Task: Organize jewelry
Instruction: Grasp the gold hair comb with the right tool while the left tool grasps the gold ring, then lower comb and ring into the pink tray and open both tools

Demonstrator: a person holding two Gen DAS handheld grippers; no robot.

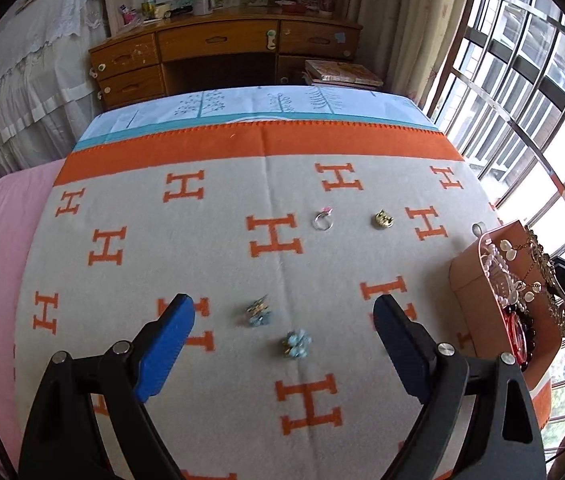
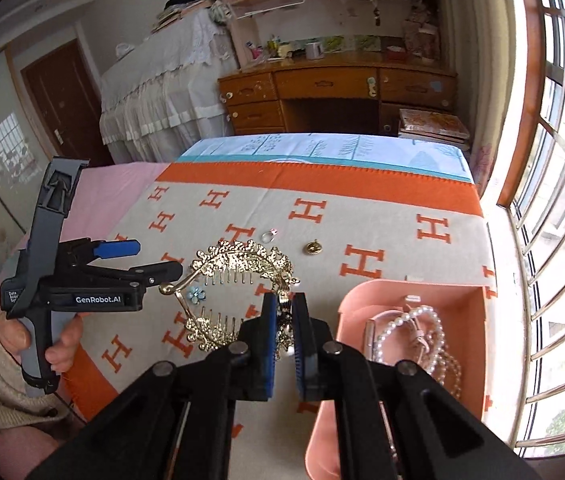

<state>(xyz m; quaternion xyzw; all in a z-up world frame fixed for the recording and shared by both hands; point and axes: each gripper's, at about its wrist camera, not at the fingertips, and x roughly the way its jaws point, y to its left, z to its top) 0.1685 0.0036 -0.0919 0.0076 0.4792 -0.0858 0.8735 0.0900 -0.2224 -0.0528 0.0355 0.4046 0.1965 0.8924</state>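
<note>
We had the right gripper (image 2: 285,322) clenched on the gold hair comb (image 2: 238,268), lifted beside the pink box (image 2: 410,292) at the blanket's (image 1: 222,272) right edge; the left gripper (image 1: 284,316) stood released. Its teeth could snag the pearls (image 2: 422,332), we judged.

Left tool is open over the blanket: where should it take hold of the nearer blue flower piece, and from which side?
Come from straight above the blue flower piece, probably closing the left tool across its outer petals. It lies flat and low on the blanket, apart from the other blue piece, so a side approach offers little.
</note>
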